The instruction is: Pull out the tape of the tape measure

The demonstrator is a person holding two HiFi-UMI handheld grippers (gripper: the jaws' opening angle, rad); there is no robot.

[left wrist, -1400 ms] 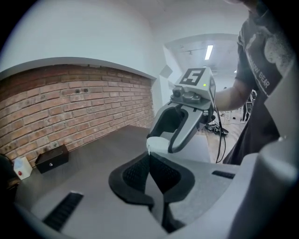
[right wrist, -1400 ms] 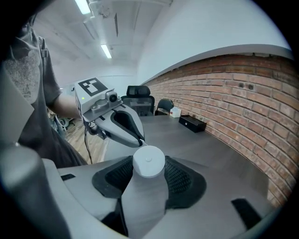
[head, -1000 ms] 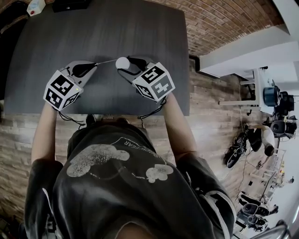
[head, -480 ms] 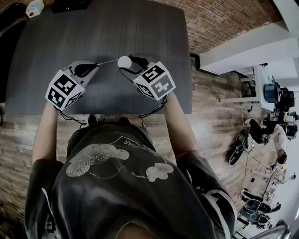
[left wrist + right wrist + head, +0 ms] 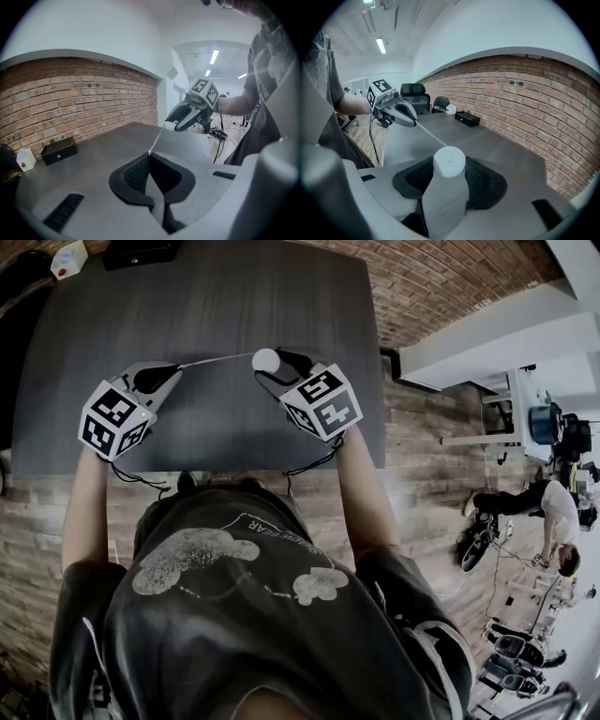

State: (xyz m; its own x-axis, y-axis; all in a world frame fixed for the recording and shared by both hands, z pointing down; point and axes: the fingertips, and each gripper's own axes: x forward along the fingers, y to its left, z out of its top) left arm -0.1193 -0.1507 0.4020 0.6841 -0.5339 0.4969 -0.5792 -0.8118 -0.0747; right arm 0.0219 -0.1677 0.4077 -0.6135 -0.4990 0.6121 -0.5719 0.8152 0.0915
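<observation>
**Tape partly out, stretched between the 2 grippers**

The dark table (image 5: 216, 306) fills the upper part of the head view, and both tools are held over its near half. The left gripper (image 5: 161, 373) is on the left side, the right gripper (image 5: 274, 364) is more to the middle, and they stand clearly apart.

The right gripper has its jaws wide and pressed on the 2 sides of the tape measure (image 5: 449, 161), a small round white case that stands up between the pads. The left gripper has its jaws fully together and pinches the free end of the tape (image 5: 216, 359) at the very tips. The tape runs as 1 thin, pale, nearly straight line from the case to the left gripper, above the table surface.

I judge that the pulling step is in hand. The 2 grips are made and some tape is already out, but how much stays inside the case cannot be seen.

The next move, I think, calls for the 2 hands to go further apart along the line of the tape. The case must be kept firm so it does not turn or slip, and the thin end must not escape from the closed tips.

At the far edge of the table lie a black box (image 5: 141, 251) and a small white box (image 5: 70, 256), both far from the work.
</observation>
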